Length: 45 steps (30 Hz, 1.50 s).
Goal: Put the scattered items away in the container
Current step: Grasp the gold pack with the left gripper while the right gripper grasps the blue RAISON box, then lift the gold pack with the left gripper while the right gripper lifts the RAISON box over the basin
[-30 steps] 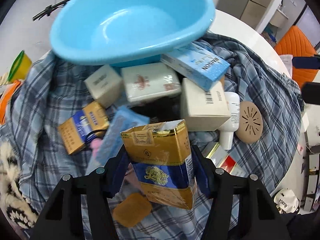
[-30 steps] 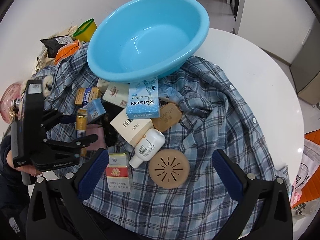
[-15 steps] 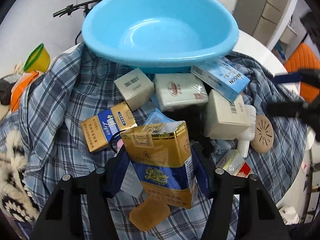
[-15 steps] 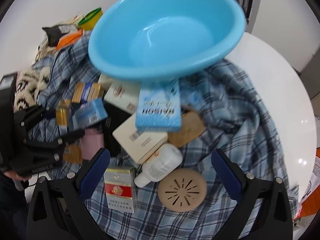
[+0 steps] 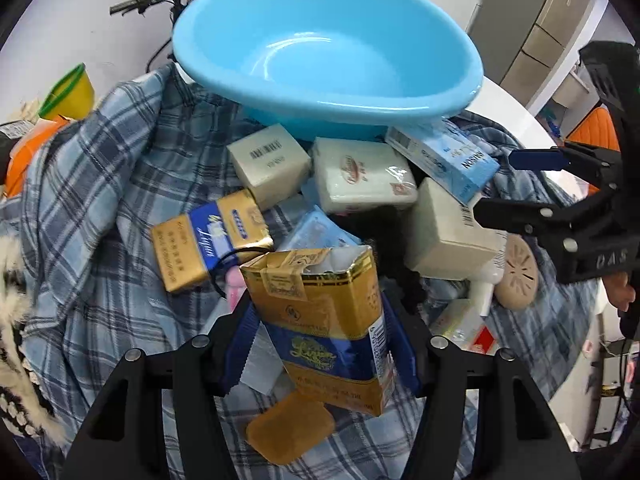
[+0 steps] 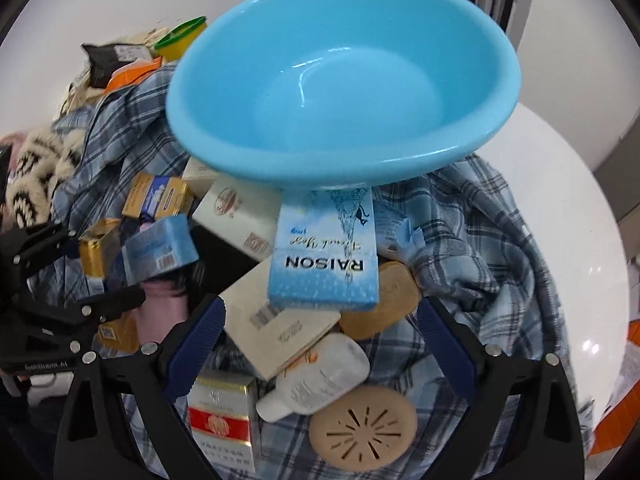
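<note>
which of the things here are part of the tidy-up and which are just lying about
Part of the job:
- blue basin, nothing in it
- gold and blue pack, held in the left tongs
- RAISON box
- white bottle
- red and white pack
- round tan disc

Just lying about:
- plaid shirt under the items
- yellow cup
- woolly fabric

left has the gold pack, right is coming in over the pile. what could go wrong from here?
1. The gold pack in the left gripper has a torn-open top; tipping it into the blue basin could spill contents.
2. The right gripper, jaws just narrowing but open, straddles the beige box, white bottle and RAISON box; it may catch several at once.
3. The grippers are close and could collide.
</note>
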Tool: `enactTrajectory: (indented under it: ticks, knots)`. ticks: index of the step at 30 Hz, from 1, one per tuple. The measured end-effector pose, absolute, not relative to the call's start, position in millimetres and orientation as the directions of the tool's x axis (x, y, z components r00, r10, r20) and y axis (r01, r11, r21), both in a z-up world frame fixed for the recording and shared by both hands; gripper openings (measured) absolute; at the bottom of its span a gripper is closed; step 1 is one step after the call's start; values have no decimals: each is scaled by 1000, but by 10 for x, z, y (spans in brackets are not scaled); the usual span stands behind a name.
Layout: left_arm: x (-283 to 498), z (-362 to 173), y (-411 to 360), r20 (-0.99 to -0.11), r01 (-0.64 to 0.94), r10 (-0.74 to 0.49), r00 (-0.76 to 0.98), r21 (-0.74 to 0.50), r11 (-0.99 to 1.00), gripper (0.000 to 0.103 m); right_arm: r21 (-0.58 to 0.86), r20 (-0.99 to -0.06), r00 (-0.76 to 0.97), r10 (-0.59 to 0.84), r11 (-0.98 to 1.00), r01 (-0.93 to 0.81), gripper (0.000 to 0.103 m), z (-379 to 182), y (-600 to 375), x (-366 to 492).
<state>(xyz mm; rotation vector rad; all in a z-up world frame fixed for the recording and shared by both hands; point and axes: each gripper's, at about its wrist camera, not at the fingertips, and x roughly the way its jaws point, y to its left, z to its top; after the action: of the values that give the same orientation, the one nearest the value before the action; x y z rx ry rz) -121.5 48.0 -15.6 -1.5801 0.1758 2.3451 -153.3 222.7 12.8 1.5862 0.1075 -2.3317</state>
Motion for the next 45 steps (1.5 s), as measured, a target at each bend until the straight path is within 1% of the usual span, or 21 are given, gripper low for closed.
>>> enactTrajectory:
  ticks: [2,5,6,7,10,13,19,26,33,36,37,38,42,44,45]
  knots:
    - [-1233,-155,452,-919,-314,184,-349,-71,-947,63,145,-918,-316,-238,-946,289,95,79,2242,-1593]
    - [-1257,-145,402,-918,-301,184,-350,-75,-951,63,161,-922,-296,-248,-943,290,84,15,2235,-1628]
    - [-1266,-151,411,-919,-301,181,-351,-72,-951,63,168,-924,-285,-254,-941,293,72,-9,2231,-1629]
    - [-1274,-159,424,-919,-300,177,-352,-68,-952,63,177,-926,-274,-260,-939,294,55,-32,2232,-1631]
    - [-1269,-160,423,-920,-303,173,-351,-64,-951,63,250,-912,-262,-316,-934,256,55,-34,2323,-1592]
    - [-1246,-177,441,-923,-310,171,-346,-60,-949,63,266,-908,-259,-329,-931,249,55,-6,2376,-1507]
    - [-1190,-192,463,-924,-309,166,-345,-55,-949,63,203,-916,-283,-284,-937,285,55,67,2425,-1277]
    - [-1036,-130,354,-913,-304,158,-376,-40,-952,63,138,-904,-347,-251,-938,318,55,112,2472,-1010]
    - [-975,-65,292,-908,-281,161,-386,-50,-958,62,121,-893,-374,-249,-935,333,55,196,2460,-905]
    - [-953,84,270,-888,-269,153,-434,-34,-962,60,91,-864,-442,-241,-938,334,55,365,2463,-839]
    - [-940,159,262,-876,-266,151,-458,-27,-964,56,80,-851,-468,-240,-938,336,55,437,2460,-813]
    - [-931,229,266,-864,-263,149,-482,-19,-965,55,69,-834,-497,-239,-939,336,55,521,2464,-783]
    - [-954,506,368,-809,-253,168,-563,-24,-967,54,24,-739,-631,-236,-945,326,55,910,2488,-640]
    - [-948,666,362,-783,-258,184,-594,-31,-966,48,3,-692,-683,-235,-946,323,55,1074,2479,-573]
    - [-934,752,338,-773,-262,190,-605,-31,-964,47,-4,-668,-705,-238,-947,322,55,1153,2470,-537]
